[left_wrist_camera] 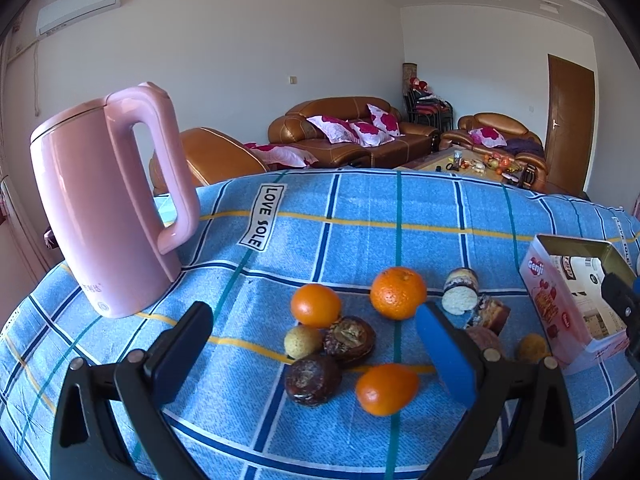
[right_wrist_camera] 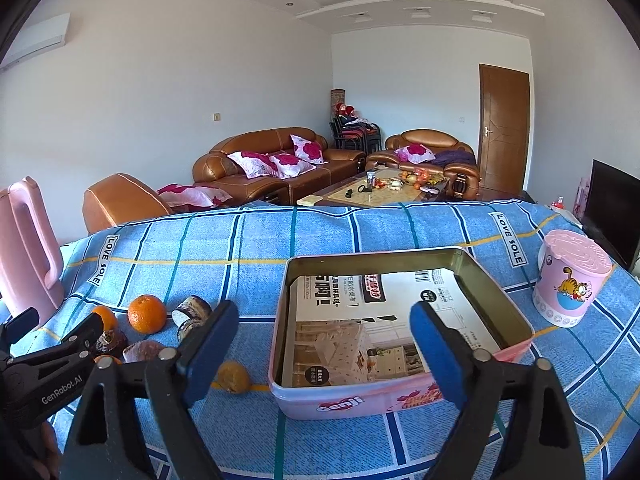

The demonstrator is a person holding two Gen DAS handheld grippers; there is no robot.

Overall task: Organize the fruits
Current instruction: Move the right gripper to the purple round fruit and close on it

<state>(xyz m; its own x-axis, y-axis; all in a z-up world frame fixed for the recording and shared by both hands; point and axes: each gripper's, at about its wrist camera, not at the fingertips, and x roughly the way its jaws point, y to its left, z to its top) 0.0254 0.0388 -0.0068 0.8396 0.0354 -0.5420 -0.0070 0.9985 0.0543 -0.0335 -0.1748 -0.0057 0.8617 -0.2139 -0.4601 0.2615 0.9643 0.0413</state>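
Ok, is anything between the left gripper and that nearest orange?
Nothing visible. The left gripper is open above the blue cloth, and the nearest orange lies in the gap between its fingers. A dark brown fruit sits close on the orange's left, apart from it.

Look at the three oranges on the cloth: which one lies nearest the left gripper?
The orange lowest in the left wrist view, lying between the open fingers beside a dark brown fruit. The other two oranges sit farther back, toward the kettle.

Pink kettle (left_wrist_camera: 100,208) on blue checked tablecloth (left_wrist_camera: 360,220), pink lidded tub (right_wrist_camera: 570,280), brown sofa (right_wrist_camera: 272,160)
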